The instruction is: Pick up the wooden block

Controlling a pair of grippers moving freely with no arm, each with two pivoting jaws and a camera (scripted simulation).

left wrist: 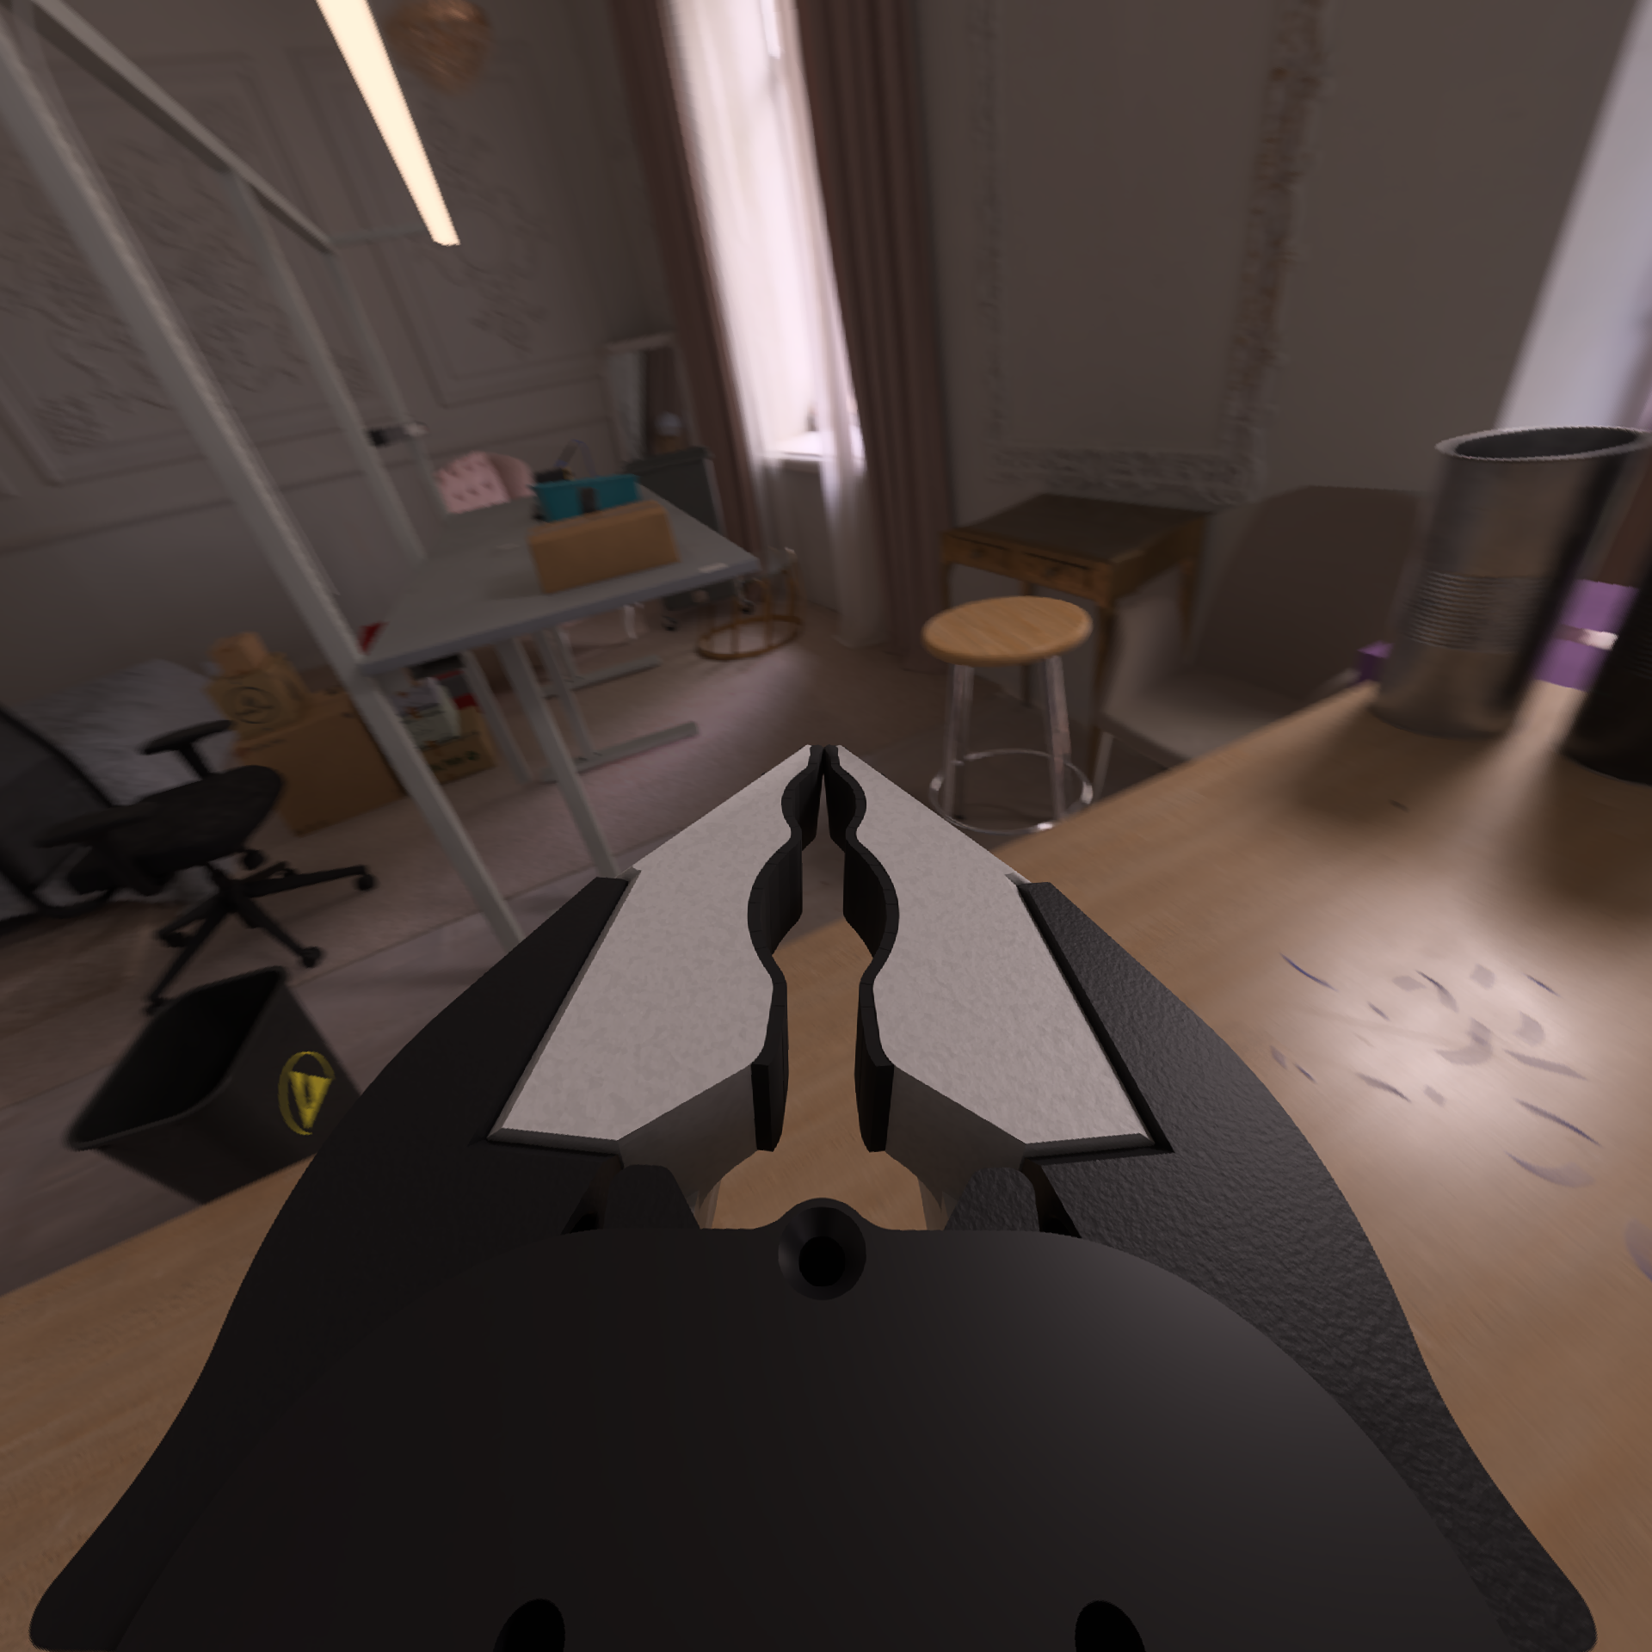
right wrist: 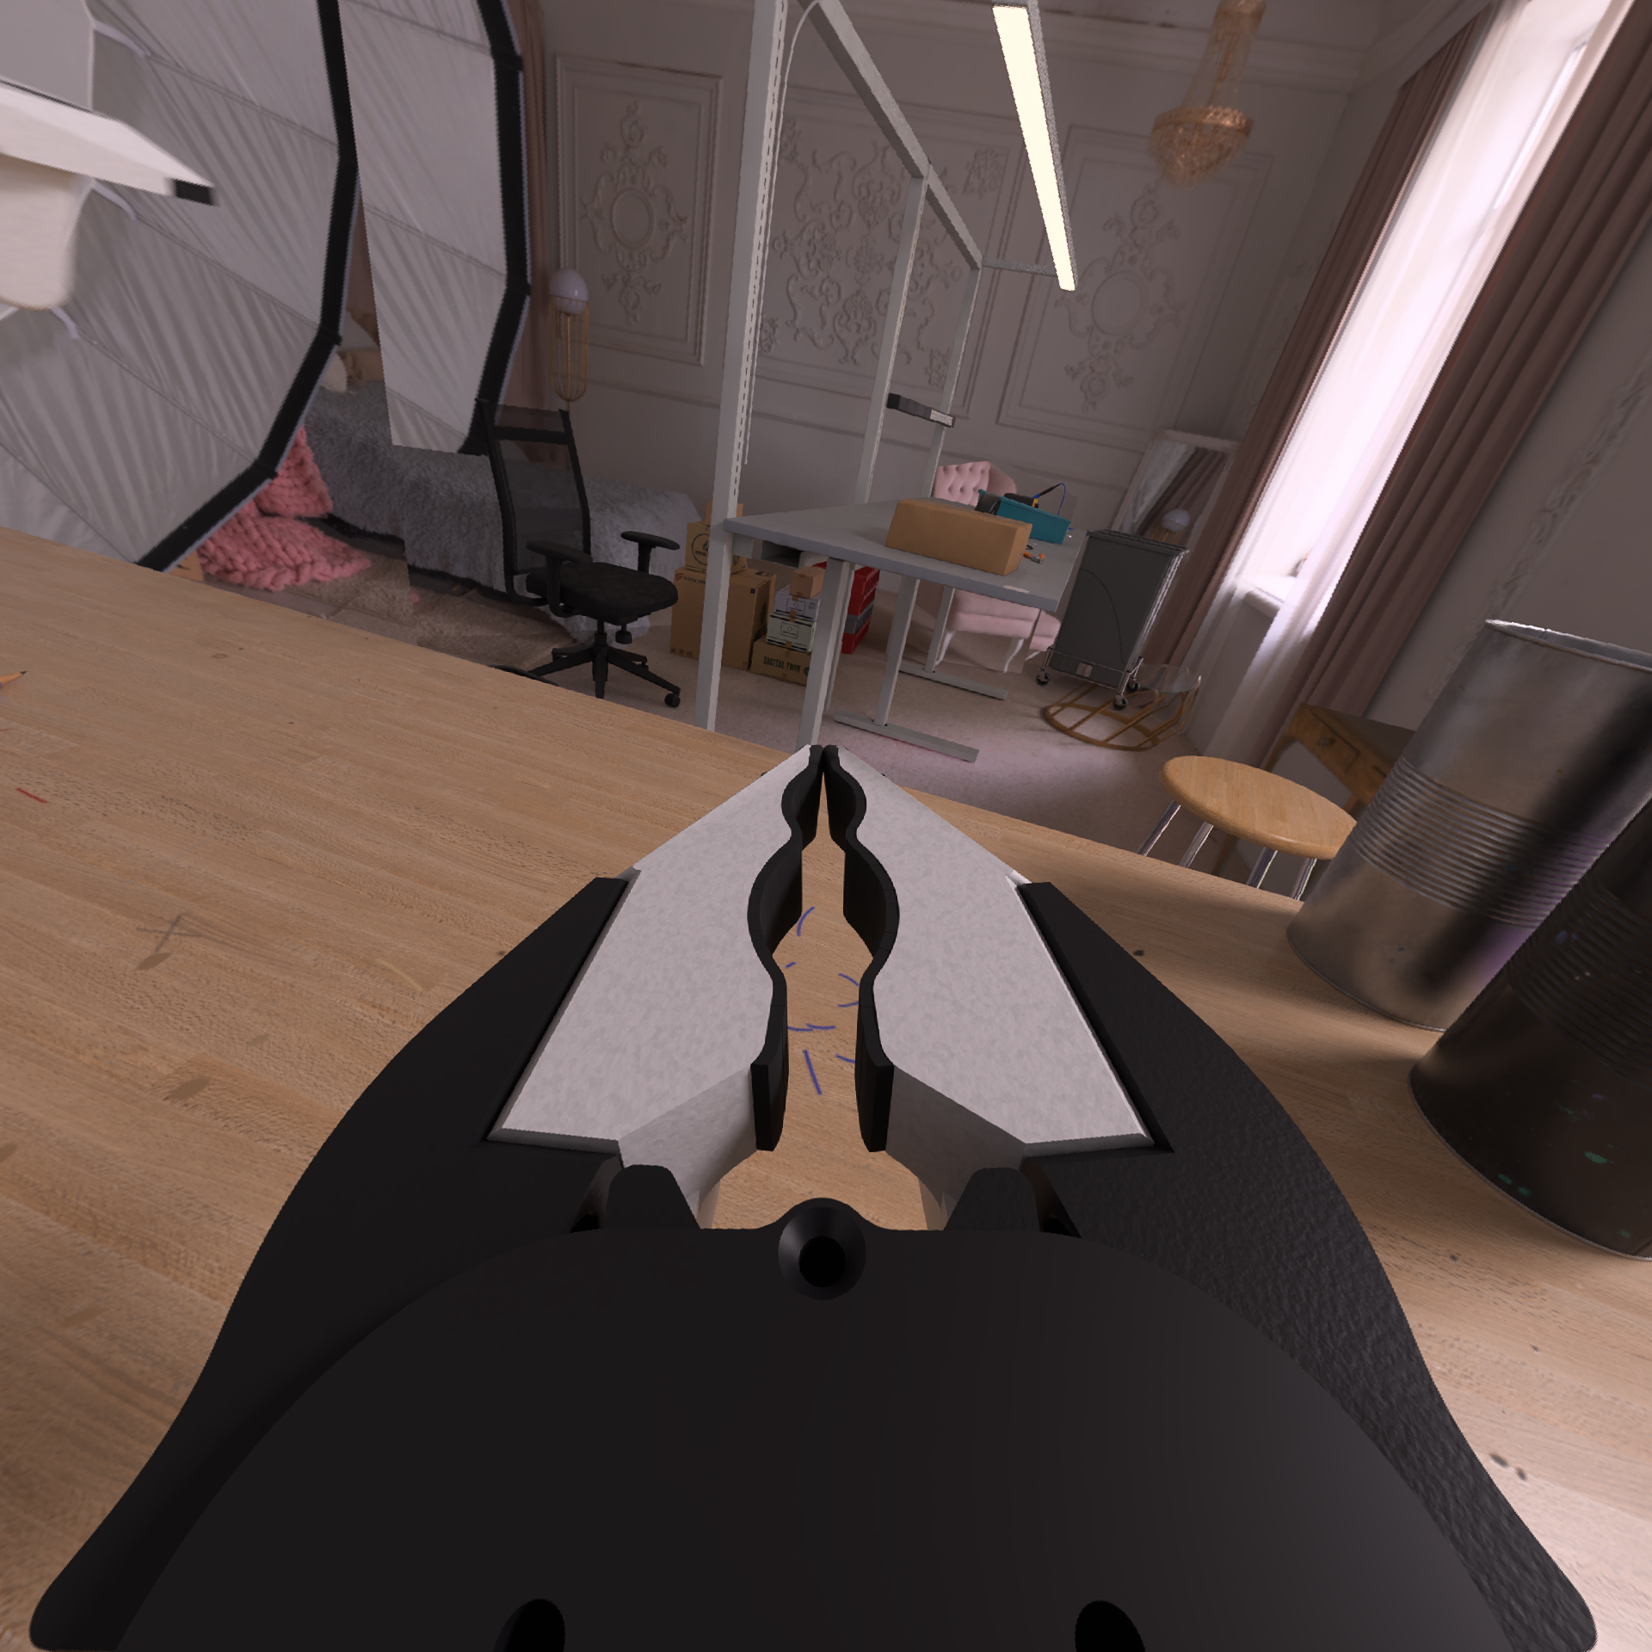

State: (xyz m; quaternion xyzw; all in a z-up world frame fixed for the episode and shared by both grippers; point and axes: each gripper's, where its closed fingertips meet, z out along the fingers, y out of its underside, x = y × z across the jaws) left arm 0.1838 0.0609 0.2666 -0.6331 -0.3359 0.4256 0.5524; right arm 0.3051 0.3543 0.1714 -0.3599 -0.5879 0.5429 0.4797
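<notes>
Jaws on both grippers are closed, tips meeting, nothing between them. Left gripper [left wrist: 822, 755] hangs over the near edge of the wooden tabletop [left wrist: 1207, 894]; right gripper [right wrist: 822, 755] hangs over the same tabletop [right wrist: 313, 894], pointing toward its far edge.

Largest things around: a big white softbox panel with black edging [right wrist: 223, 295] stands beyond the table's left side in the right wrist view. A grey workbench [right wrist: 849, 527] across the room carries a cardboard box [right wrist: 956, 535]. A black office chair [right wrist: 608, 581] stands on the floor nearer the table.

On the table, right of the right gripper: a steel can [right wrist: 1475, 831], upright, and a darker can [right wrist: 1555, 1073] just beside it, nearer the camera. A round wooden stool [right wrist: 1251, 804] stands beyond the table edge. Blue pen marks [right wrist: 818, 1028] show on the wood between the right fingers.

Wooden block: not visible in either view, so its place, heading and long axis cannot be told.
</notes>
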